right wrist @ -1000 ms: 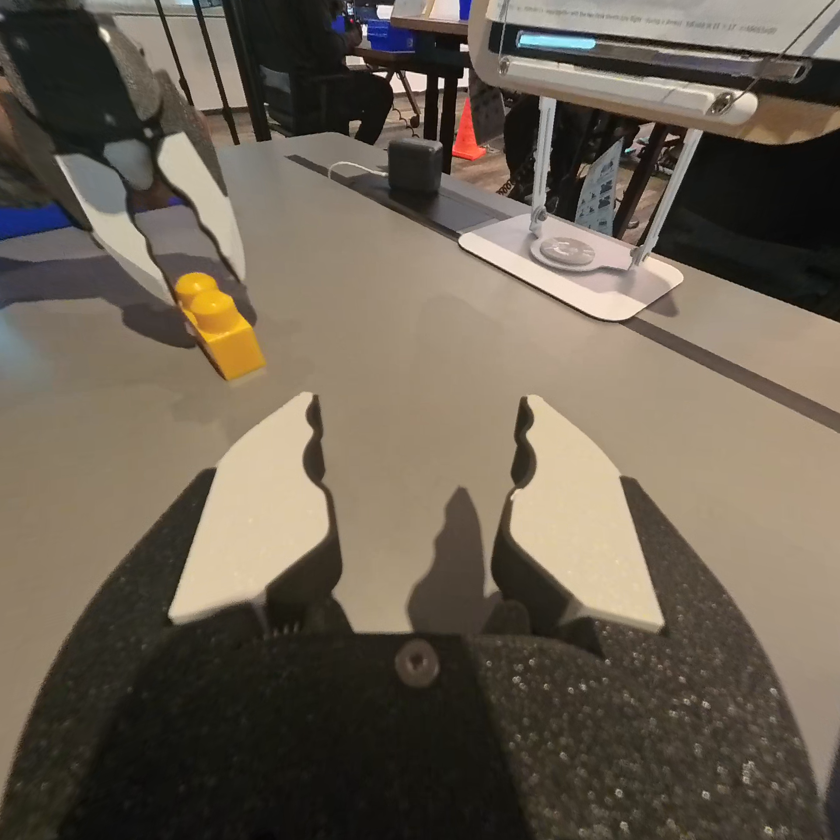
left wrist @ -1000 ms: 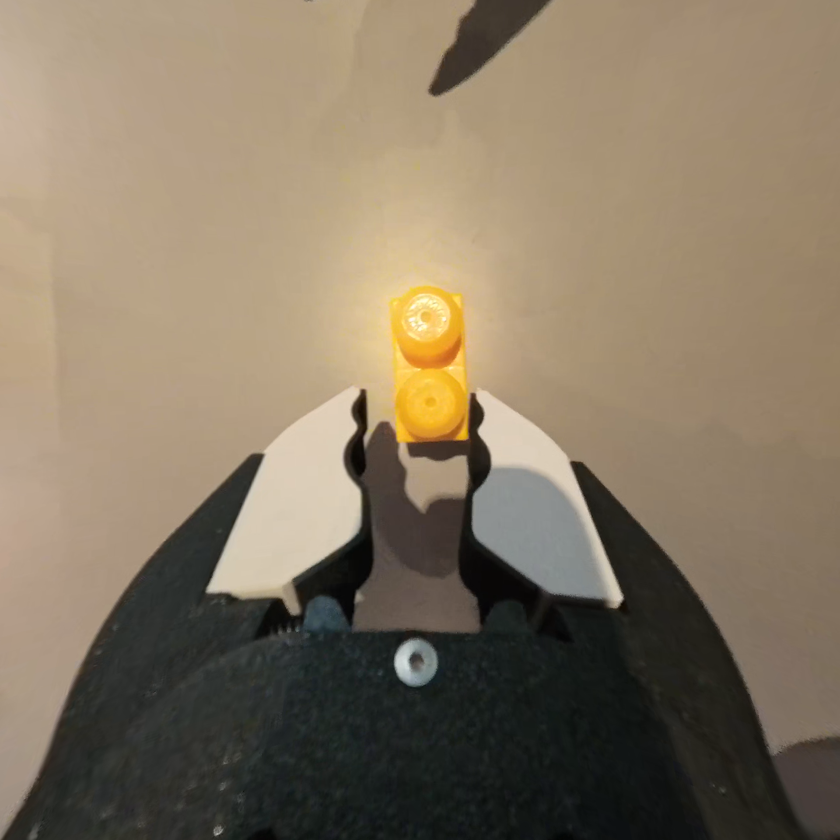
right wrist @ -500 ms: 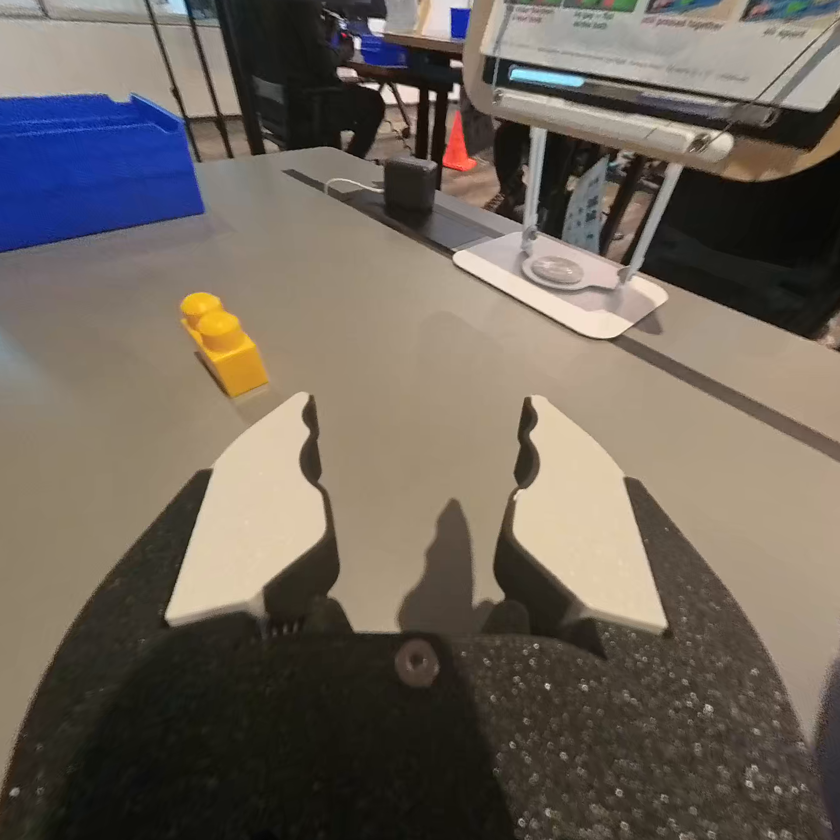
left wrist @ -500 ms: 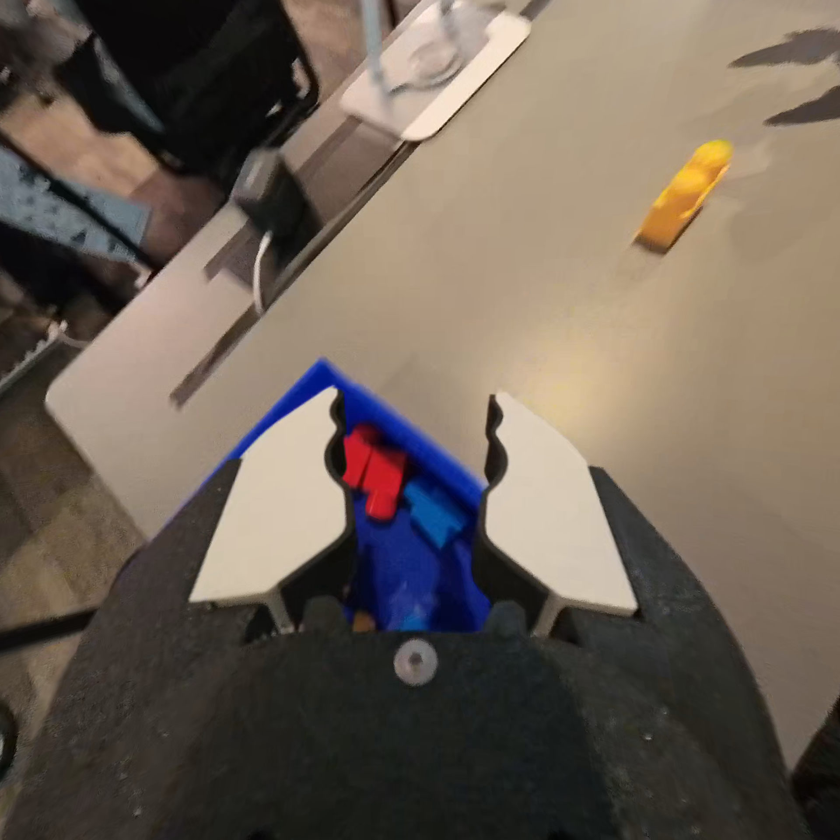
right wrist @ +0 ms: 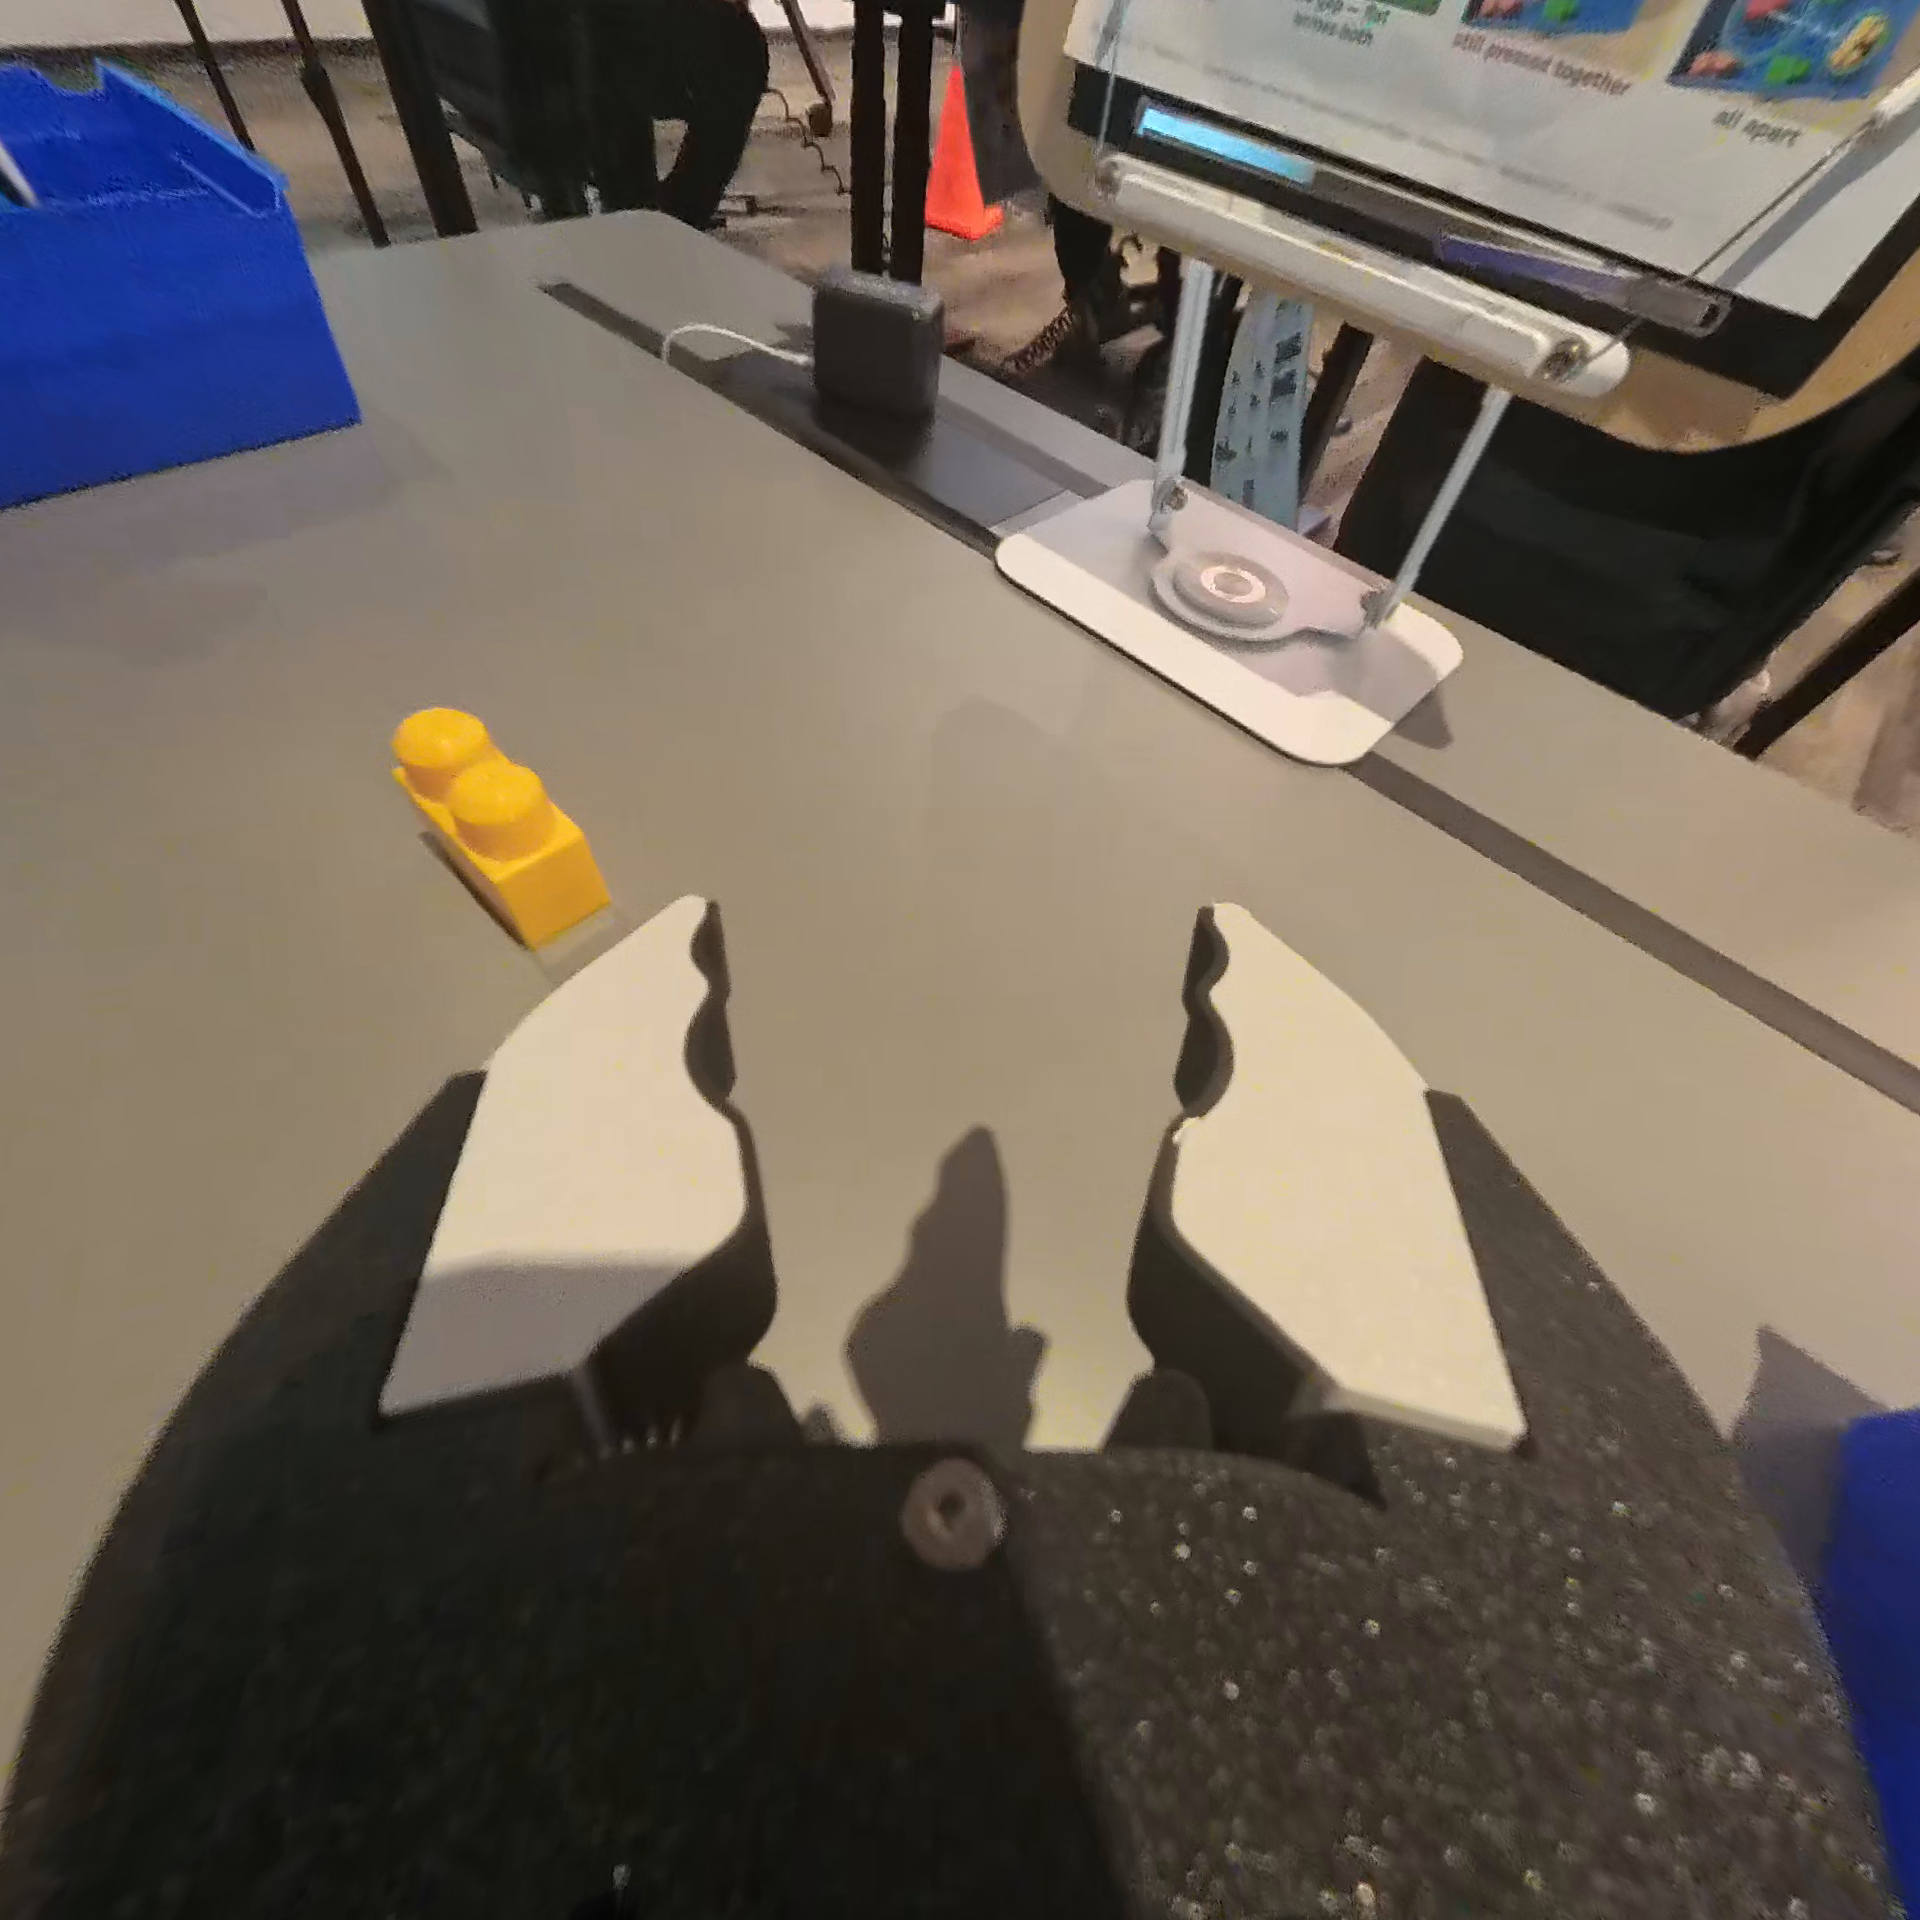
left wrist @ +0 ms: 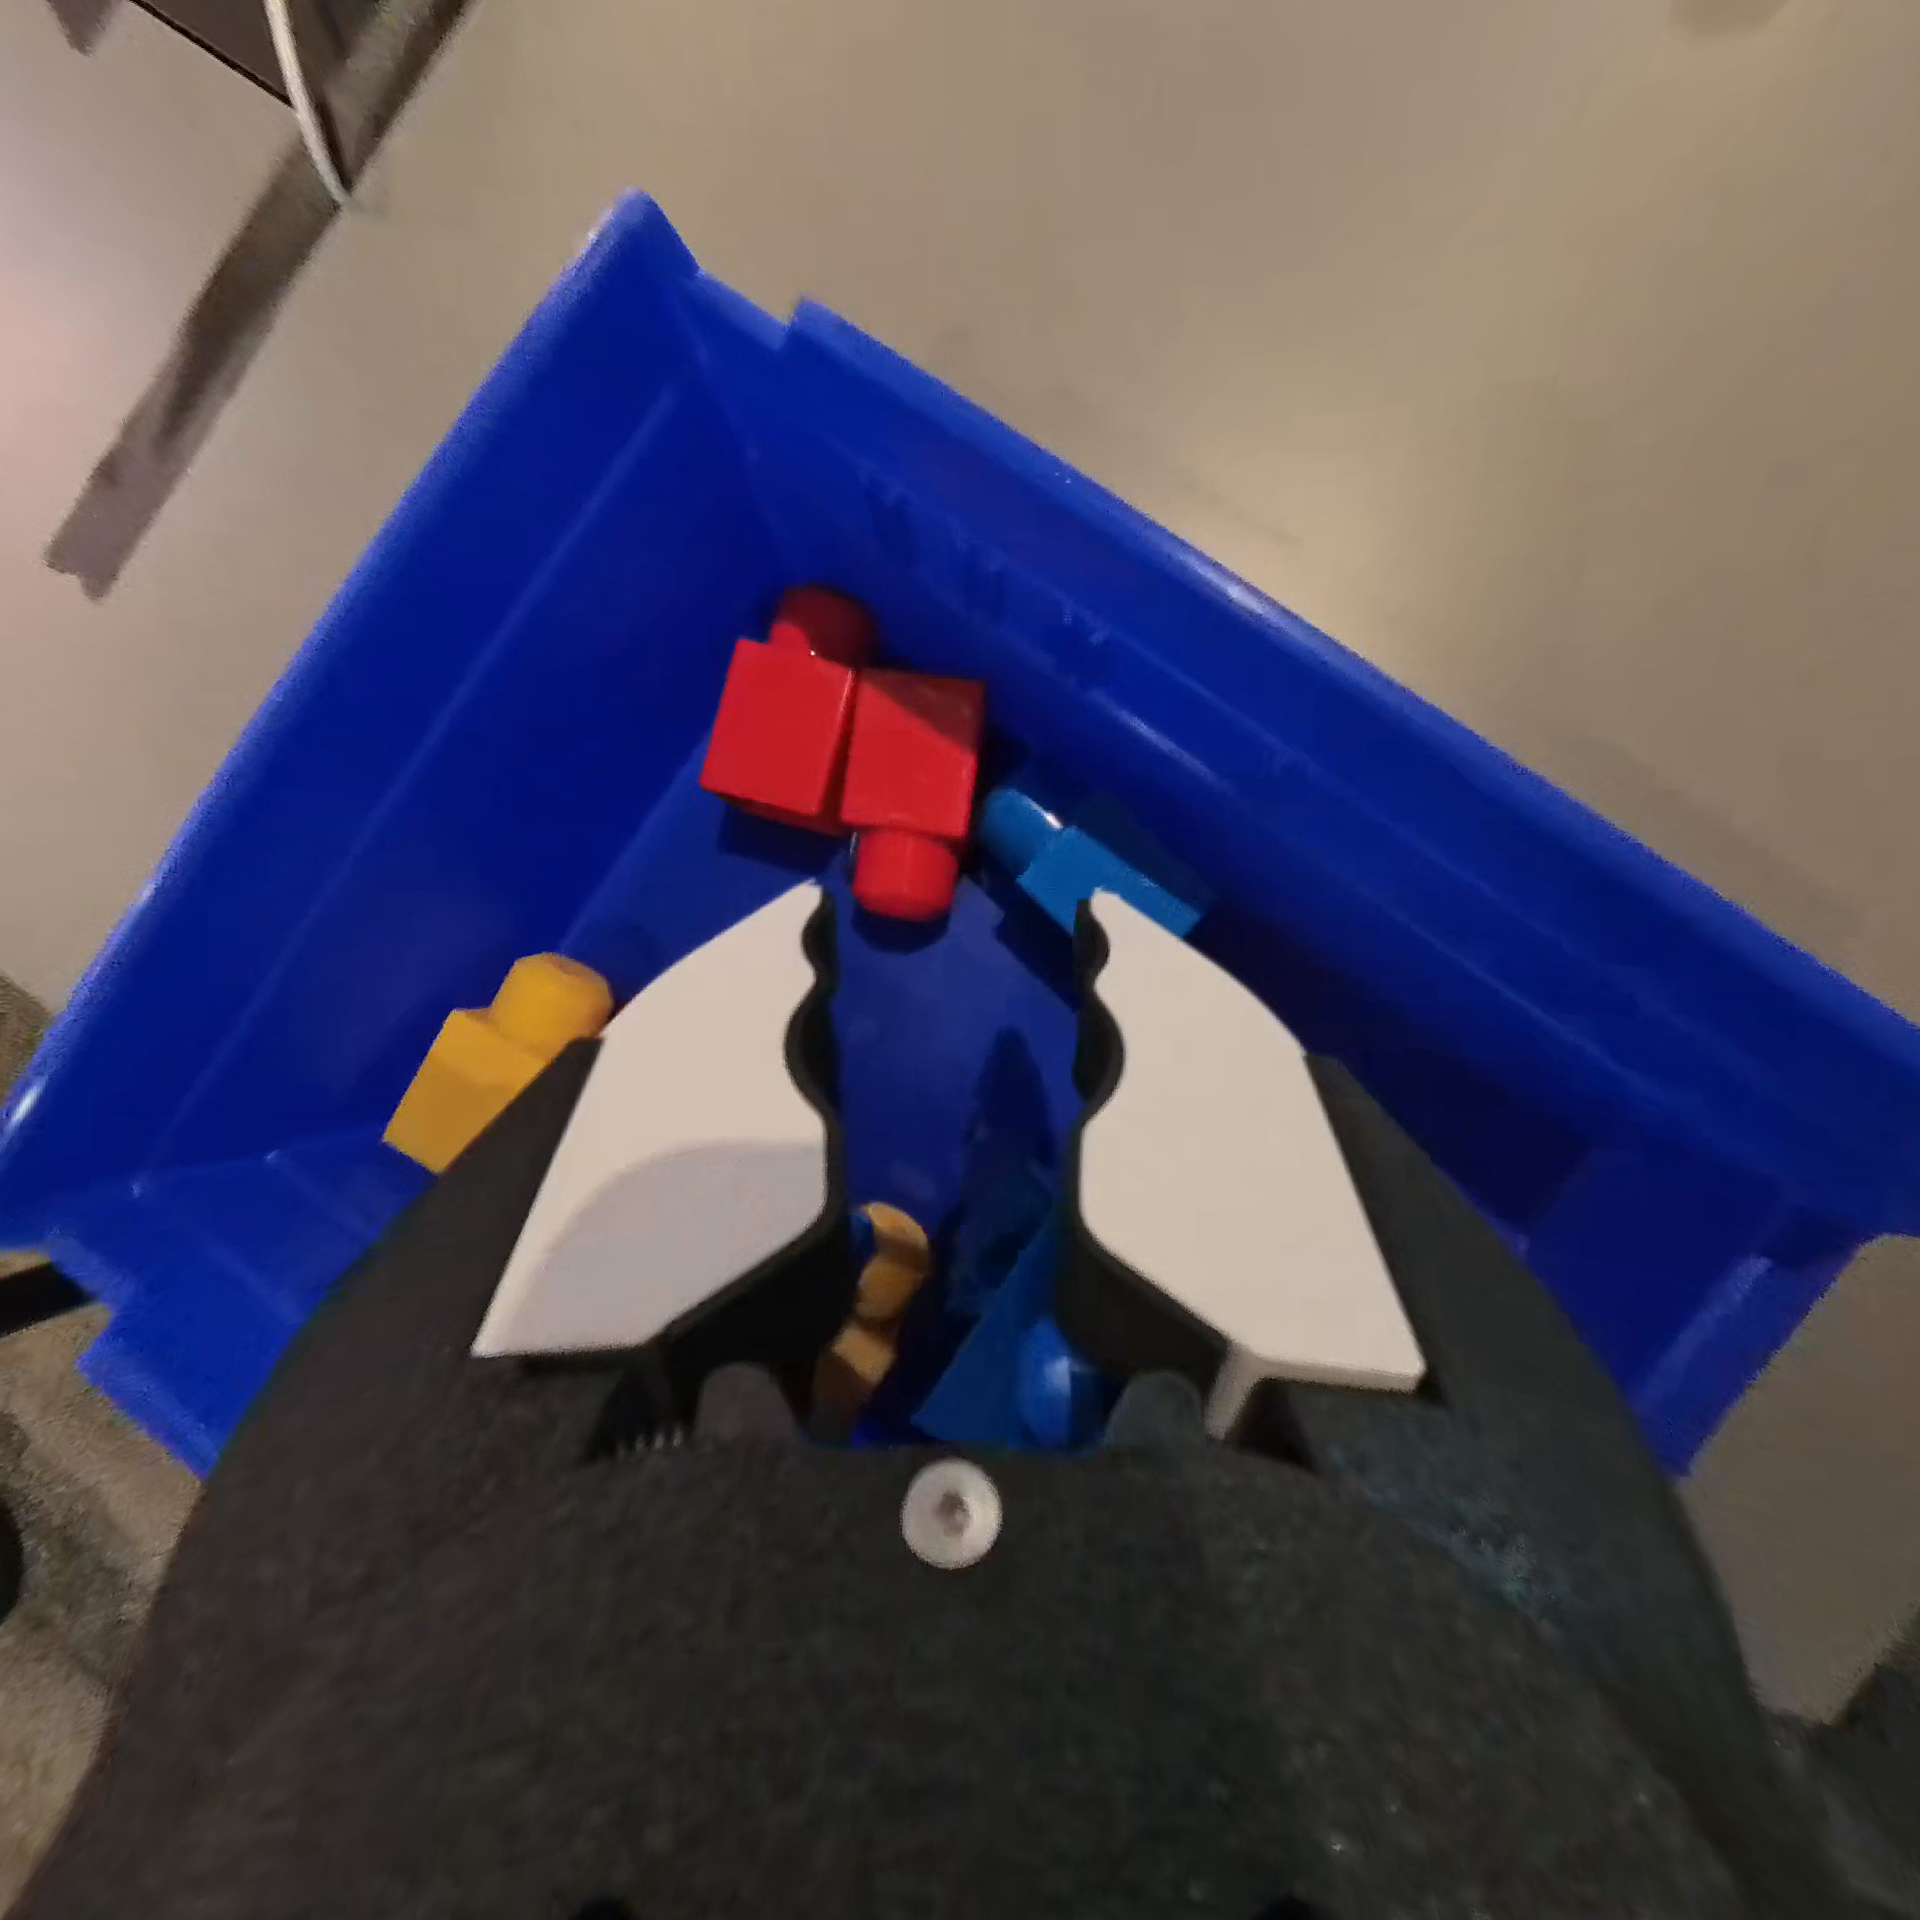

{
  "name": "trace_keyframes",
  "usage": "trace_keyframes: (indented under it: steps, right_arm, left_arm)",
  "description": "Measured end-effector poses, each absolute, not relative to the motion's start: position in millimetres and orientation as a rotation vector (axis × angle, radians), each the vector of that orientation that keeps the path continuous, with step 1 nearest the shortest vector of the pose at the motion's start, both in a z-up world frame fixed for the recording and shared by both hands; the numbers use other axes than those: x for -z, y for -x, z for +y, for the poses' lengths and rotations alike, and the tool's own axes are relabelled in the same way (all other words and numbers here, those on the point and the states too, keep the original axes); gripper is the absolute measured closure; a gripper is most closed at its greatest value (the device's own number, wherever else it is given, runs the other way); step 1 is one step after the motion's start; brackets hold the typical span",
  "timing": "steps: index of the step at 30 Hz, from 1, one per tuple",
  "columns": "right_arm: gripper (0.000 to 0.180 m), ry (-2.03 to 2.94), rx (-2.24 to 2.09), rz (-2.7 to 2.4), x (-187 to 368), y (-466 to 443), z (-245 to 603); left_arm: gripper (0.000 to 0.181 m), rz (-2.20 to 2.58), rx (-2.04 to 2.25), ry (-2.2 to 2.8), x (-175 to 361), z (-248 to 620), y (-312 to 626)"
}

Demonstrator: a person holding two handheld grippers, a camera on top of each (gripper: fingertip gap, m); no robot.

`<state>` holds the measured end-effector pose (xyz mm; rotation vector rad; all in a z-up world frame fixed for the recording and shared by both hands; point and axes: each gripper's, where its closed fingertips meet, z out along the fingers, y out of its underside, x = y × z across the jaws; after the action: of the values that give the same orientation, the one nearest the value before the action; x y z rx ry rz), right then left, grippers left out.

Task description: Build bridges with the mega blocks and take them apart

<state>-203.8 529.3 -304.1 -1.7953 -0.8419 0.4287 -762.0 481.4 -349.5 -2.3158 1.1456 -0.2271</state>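
Note:
My left gripper (left wrist: pixel 951 914) is open and empty, hanging over a blue bin (left wrist: pixel 540 582) that holds loose blocks. Two red blocks (left wrist: pixel 842 743) lie just beyond its fingertips, a light blue block (left wrist: pixel 1091 868) to their right, a yellow block (left wrist: pixel 488 1060) at the left wall, and more blocks show between the fingers. My right gripper (right wrist: pixel 956 914) is open and empty low over the grey table (right wrist: pixel 935 727). A yellow two-stud block (right wrist: pixel 499 821) stands on the table just left of its left fingertip. The same bin shows at the far left in the right wrist view (right wrist: pixel 145 312).
A white stand base (right wrist: pixel 1236 613) carrying a screen sits at the back right of the table. A dark adapter (right wrist: pixel 878 338) with a white cable rests on a black strip along the far edge. An orange cone (right wrist: pixel 961 156) stands on the floor beyond. A blue thing (right wrist: pixel 1870 1621) sits at the lower right edge. Left tips to right tips: about 55 cm. The blue thing (right wrist: pixel 1870 1621) lies around 25 cm away from my right fingertips.
My left gripper has left the yellow block on the table and swung over the blue bin, now closer above the blocks inside. The right gripper has shifted only slightly.

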Motion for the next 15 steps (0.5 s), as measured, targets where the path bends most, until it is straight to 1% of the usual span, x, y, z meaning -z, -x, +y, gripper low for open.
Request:
trace_keyframes:
  steps: [2, 7, 15]
  right_arm:
    - [0.096, 1.792, -0.415, -0.851, 300, 210, 530]
    - [0.096, 1.783, -0.399, -0.872, 297, 224, 528]
    - [0.096, 1.783, -0.410, -0.838, 300, 224, 526]
  left_arm:
    - [0.139, 1.187, 0.219, 2.340, 359, 489, 761]
    - [0.140, 1.255, 0.177, 2.477, 387, 500, 769]
    - [0.141, 1.292, 0.159, 2.598, 421, 501, 766]
